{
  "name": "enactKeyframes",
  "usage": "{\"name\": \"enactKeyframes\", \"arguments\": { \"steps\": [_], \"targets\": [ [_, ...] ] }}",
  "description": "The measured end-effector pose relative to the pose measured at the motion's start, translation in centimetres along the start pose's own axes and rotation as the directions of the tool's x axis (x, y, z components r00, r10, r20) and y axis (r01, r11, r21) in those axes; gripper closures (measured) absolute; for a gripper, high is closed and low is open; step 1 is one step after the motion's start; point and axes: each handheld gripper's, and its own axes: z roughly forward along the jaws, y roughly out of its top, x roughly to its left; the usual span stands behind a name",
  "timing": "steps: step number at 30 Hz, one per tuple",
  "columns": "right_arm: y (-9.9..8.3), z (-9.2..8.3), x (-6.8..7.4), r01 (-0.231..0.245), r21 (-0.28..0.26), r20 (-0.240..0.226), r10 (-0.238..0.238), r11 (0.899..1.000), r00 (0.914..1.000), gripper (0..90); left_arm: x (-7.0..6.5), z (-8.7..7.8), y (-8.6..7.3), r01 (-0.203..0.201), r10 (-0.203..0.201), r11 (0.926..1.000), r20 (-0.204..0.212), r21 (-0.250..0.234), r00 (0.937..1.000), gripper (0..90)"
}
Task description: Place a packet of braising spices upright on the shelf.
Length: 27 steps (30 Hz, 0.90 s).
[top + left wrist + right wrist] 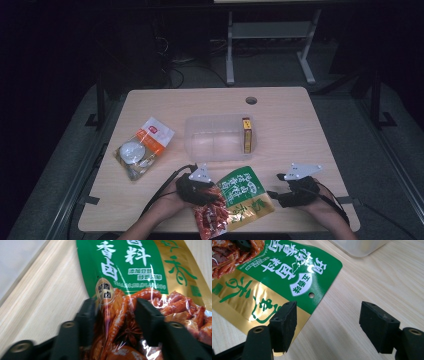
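Observation:
A snack pouch [235, 202] with a green and gold top and a red picture of braised meat lies near the table's front edge. My left gripper [207, 197] is on its red end. In the left gripper view both jaws of that gripper [116, 312] press into the glossy film of the pouch [130, 265], which bulges between them. My right gripper [274, 192] rests to the right of the pouch, open. In the right gripper view its gap [328, 315] holds only bare wood, with one jaw over the gold corner of the pouch [274, 277].
A clear plastic bin [215, 140] stands mid-table with a yellow box [246, 135] upright at its right end. A white and orange packet [142, 147] lies at the left. A cable hole [251, 100] is at the back. The bin's corner [359, 246] is ahead of the right gripper.

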Motion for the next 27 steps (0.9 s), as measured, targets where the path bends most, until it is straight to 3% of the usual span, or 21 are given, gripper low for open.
{"name": "enactKeyframes", "arguments": {
  "steps": [5,7,9,14,15,20,27],
  "targets": [
    [0.1,-0.1,-0.1,-0.008,-0.004,-0.02,0.008,1.0,0.9998,32.7,-0.3,0.2,0.6,-0.025,0.025,0.9994,0.002,0.024,0.9997,73.5],
    [0.1,-0.1,0.0,-0.009,-0.009,-0.019,0.009,1.0,0.9998,32.6,-0.4,0.3,0.7,-0.025,0.026,0.9994,-0.005,0.025,0.9997,78.0],
    [0.2,-0.2,-0.1,-0.022,-0.022,-0.016,0.021,1.0,0.9996,31.5,-0.4,0.2,0.8,-0.055,0.056,0.9974,-0.016,0.047,0.9983,80.6],
    [0.3,-0.5,-0.2,-0.028,-0.039,-0.022,0.028,0.999,0.9994,30.5,-0.5,0.1,0.9,-0.033,0.034,0.9986,-0.017,0.042,0.9993,88.1],
    [0.3,-0.5,-0.3,-0.029,-0.041,-0.02,0.028,0.999,0.9994,30.0,-0.6,0.1,0.8,0.0,0.0,0.9998,-0.014,0.019,0.9999,88.6],
    [0.1,-0.6,-0.4,-0.036,-0.043,-0.029,0.035,0.998,0.999,29.2,-0.3,-0.5,0.6,0.017,-0.017,0.9997,0.01,-0.018,0.9998,89.4],
    [0.1,-0.7,-0.5,-0.045,-0.056,-0.037,0.043,0.997,0.9984,28.3,0.1,-2.1,0.6,0.055,-0.054,0.9919,0.018,-0.115,0.9984,89.6]
  ]
}}
